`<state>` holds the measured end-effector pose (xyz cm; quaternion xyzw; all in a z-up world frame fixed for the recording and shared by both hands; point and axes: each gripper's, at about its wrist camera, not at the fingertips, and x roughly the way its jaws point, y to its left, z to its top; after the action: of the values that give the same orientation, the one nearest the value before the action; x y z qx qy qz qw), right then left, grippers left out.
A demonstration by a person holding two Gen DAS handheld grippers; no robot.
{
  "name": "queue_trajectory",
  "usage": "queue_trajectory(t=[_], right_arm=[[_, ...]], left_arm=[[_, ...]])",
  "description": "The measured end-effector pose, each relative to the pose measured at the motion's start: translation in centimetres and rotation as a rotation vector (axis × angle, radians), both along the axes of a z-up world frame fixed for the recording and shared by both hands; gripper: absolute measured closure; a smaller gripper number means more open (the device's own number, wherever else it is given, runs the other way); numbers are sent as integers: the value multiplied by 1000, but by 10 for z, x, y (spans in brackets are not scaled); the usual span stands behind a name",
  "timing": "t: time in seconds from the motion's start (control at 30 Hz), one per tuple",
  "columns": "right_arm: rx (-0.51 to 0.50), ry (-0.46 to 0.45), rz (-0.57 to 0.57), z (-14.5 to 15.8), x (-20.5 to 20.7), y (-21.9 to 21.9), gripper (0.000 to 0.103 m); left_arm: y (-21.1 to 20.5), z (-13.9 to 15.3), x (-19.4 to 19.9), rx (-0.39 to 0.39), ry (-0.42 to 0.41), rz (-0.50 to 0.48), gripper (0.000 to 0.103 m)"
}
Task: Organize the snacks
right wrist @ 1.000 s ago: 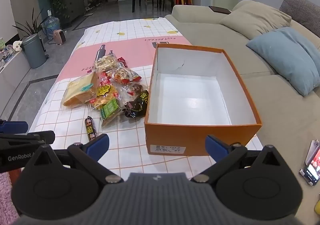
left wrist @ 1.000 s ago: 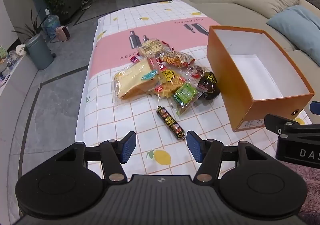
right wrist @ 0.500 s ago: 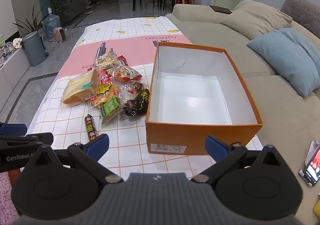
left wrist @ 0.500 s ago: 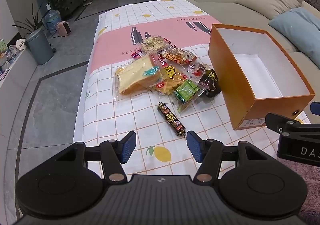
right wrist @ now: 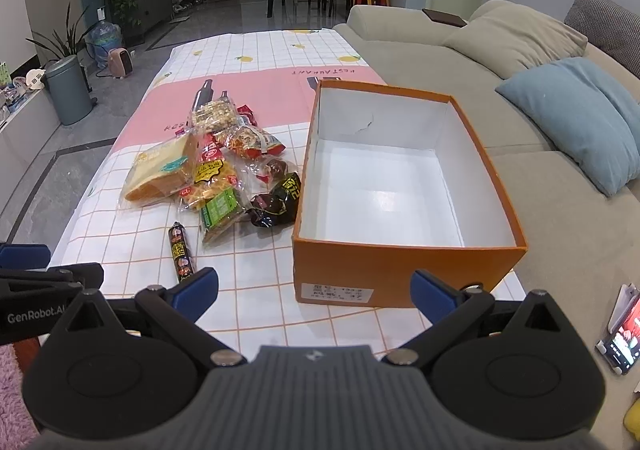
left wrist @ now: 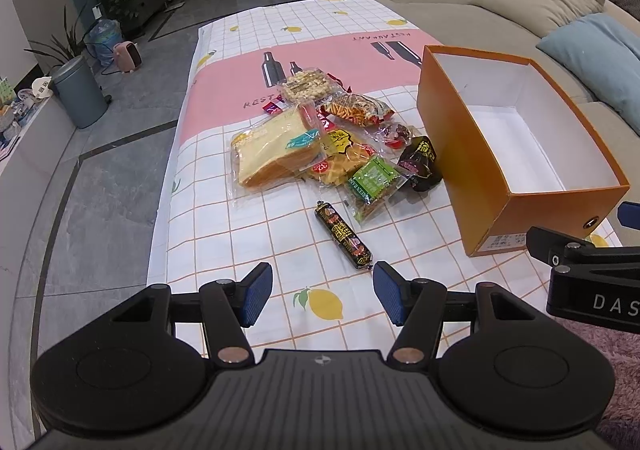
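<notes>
A heap of wrapped snacks lies on the checked tablecloth: a bag of sliced bread (left wrist: pixel 276 154) (right wrist: pixel 162 172), a yellow waffle pack (left wrist: pixel 342 156), a green biscuit pack (left wrist: pixel 374 180) (right wrist: pixel 219 210), a dark pouch (left wrist: pixel 420 166) (right wrist: pixel 276 198) and a dark sausage stick (left wrist: pixel 344 234) (right wrist: pixel 181 250) nearest me. An open orange box (left wrist: pixel 460 154) (right wrist: pixel 396 270), white and bare inside, stands right of the heap. My left gripper (left wrist: pixel 322 296) hovers open just short of the sausage stick, holding nothing. My right gripper (right wrist: pixel 316 292) is wide open before the box's near wall.
A beige sofa (right wrist: pixel 460 62) with a blue cushion (right wrist: pixel 576 118) runs along the table's right side. A phone (right wrist: pixel 620 334) lies on the sofa at the near right. A grey bin (left wrist: pixel 78 94) and plants stand on the floor to the left.
The left wrist view has crept slightly, so the snacks and box sit a little lower and nearer. Both grippers stay open as before. The right view is unchanged.
</notes>
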<state>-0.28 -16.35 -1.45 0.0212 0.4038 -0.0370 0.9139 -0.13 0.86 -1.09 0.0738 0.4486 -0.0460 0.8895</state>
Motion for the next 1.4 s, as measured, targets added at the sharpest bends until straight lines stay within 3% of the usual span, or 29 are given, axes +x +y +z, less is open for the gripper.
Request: queue_trajectory(t=[1.4], right_arm=[[7,27,4,-5,4,0,3]], left_arm=[[-2,-2,0,3,3,0,34]])
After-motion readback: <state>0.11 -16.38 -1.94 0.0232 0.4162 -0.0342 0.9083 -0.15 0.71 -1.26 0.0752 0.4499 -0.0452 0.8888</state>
